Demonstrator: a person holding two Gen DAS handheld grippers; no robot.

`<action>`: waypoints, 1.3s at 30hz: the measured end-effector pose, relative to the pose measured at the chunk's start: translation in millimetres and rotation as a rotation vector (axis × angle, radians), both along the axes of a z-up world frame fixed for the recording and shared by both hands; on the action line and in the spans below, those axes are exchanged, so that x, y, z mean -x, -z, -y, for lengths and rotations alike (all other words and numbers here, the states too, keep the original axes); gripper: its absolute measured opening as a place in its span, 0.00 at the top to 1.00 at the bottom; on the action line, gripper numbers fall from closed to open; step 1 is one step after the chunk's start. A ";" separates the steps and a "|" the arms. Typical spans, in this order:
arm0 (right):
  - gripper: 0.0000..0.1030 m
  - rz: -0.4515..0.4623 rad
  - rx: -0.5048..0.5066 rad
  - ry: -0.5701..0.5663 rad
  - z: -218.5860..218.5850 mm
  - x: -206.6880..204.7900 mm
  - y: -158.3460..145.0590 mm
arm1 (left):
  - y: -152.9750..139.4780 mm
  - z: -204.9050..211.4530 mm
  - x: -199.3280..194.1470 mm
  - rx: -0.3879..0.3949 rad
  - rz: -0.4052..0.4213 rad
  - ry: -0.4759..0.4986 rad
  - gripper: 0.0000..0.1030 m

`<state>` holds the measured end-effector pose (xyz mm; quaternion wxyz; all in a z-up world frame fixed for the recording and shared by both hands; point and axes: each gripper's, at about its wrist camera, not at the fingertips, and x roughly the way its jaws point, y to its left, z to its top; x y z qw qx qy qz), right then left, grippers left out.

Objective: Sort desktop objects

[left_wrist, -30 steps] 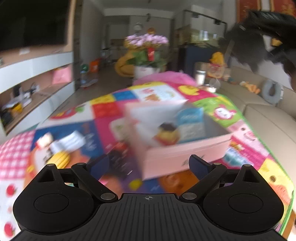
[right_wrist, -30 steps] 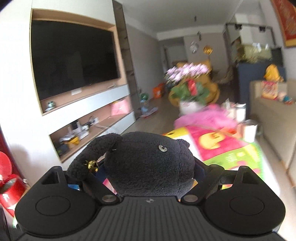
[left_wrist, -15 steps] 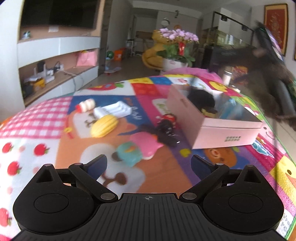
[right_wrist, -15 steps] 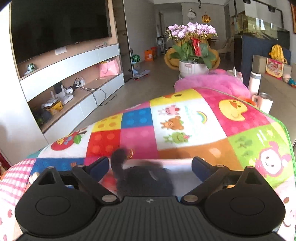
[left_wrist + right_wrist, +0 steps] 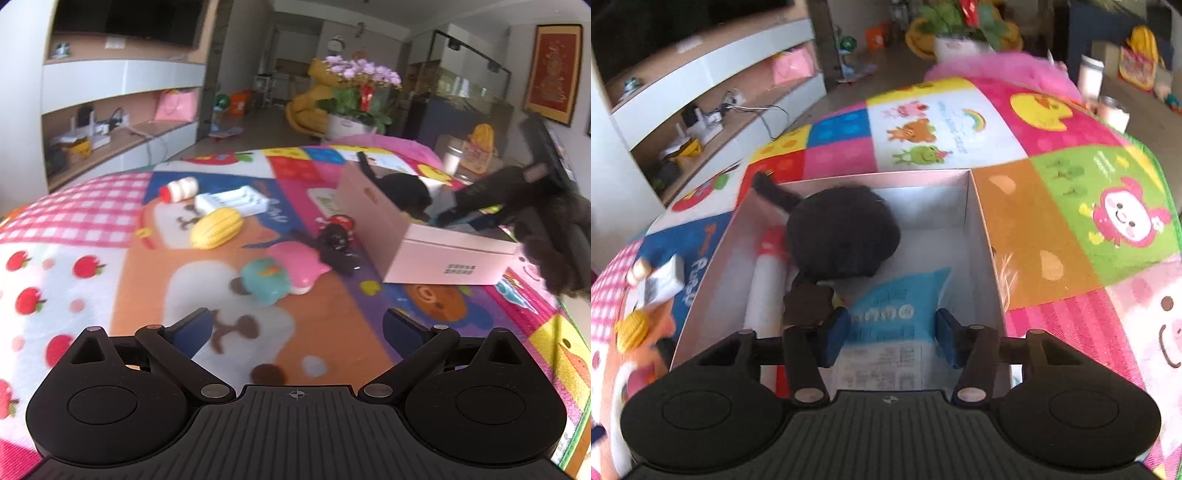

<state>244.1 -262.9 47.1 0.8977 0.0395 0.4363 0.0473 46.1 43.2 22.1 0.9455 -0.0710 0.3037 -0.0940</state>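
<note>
A pink cardboard box (image 5: 424, 247) stands on the colourful mat, and a black plush toy (image 5: 842, 232) lies inside it with one ear over the rim. My right gripper (image 5: 892, 339) hovers in the box (image 5: 979, 221) above a blue packet (image 5: 901, 306). Its jaws are closing and nothing is pinched between them. My left gripper (image 5: 298, 328) is wide open over the mat, a little short of a teal and pink toy (image 5: 280, 273). Beyond that lie a yellow corn toy (image 5: 216, 232), a white case (image 5: 236, 201), a small red-capped bottle (image 5: 177, 190) and a black and red figure (image 5: 336, 240).
The box also holds a white tube with a red cap (image 5: 764, 288) and a brown square piece (image 5: 809, 306). A dark fuzzy sleeve (image 5: 554, 236) reaches over the box from the right. A potted orchid (image 5: 354, 99) and cups stand past the mat's far end.
The right gripper let go of the black plush, which now lies in the box, then dipped into the box with its jaws narrowing. The left view swung from the box to the loose toys.
</note>
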 end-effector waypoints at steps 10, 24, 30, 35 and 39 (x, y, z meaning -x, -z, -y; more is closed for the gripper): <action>0.37 0.155 0.013 0.008 -38.6 -46.1 -36.8 | 2.2 1.9 1.3 0.017 -0.015 0.007 0.01; 0.23 -0.055 0.159 -0.079 -57.4 -75.8 -16.6 | 8.8 -11.7 2.0 0.060 -0.037 -0.028 0.01; 0.31 -0.228 0.155 -0.079 -63.2 -83.7 21.9 | 4.8 -10.5 10.7 0.048 -0.029 -0.023 0.01; 0.29 -0.089 0.175 -0.120 -64.8 -64.3 -6.3 | 2.1 -23.0 14.4 0.049 -0.024 -0.064 0.01; 0.19 0.030 0.163 -0.108 -51.6 -40.2 -49.1 | 2.6 -28.9 15.3 0.062 -0.020 -0.085 0.00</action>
